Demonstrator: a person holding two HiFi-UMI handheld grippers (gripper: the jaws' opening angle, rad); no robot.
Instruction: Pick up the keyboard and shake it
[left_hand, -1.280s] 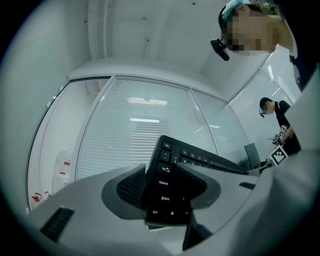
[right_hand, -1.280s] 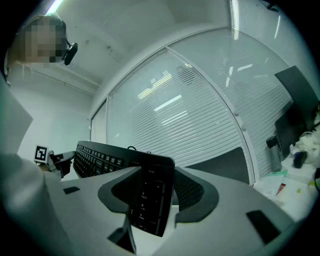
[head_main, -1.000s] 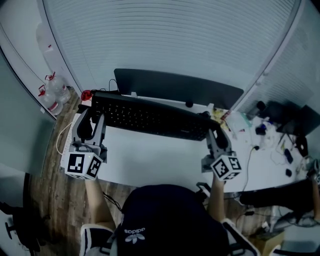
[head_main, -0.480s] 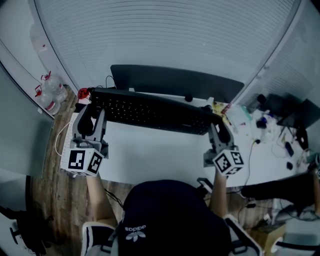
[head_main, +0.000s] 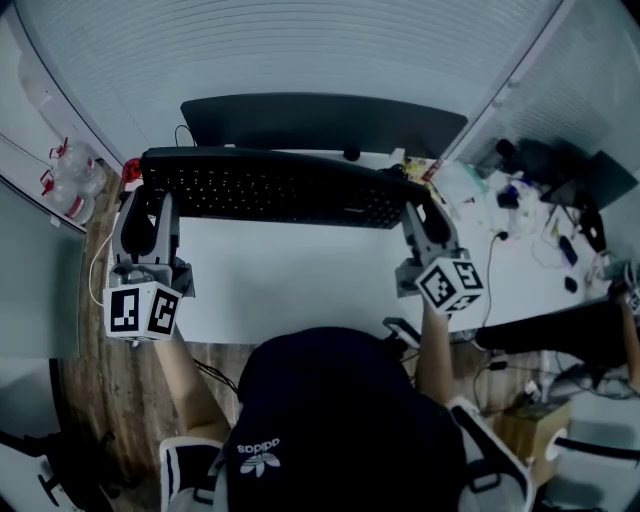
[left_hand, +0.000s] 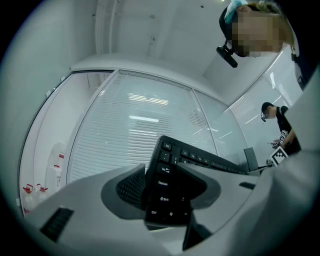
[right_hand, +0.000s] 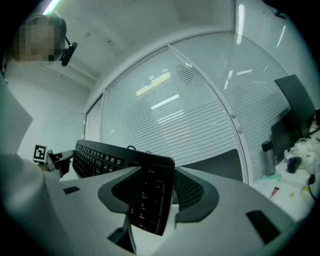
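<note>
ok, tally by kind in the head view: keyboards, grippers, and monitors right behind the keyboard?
keyboard: 1
monitor: 1
grippers: 2, the left gripper and the right gripper, jaws of each shut on one end of the keyboard
Total: 4

The white bench (head_main: 290, 280) carries a dark monitor (head_main: 320, 122) along its far edge and a clutter of small items and cables (head_main: 520, 195) at its right end. Clear bottles (head_main: 65, 185) stand on the wooden floor (head_main: 110, 390) beside its left end.

My right gripper (right_hand: 156, 194) has its fingers (right_hand: 196, 192) clamped on the number-pad end of the keyboard (right_hand: 97, 157). The keyboard stretches away to the left, slatted blinds (right_hand: 190, 115) behind it.
</note>
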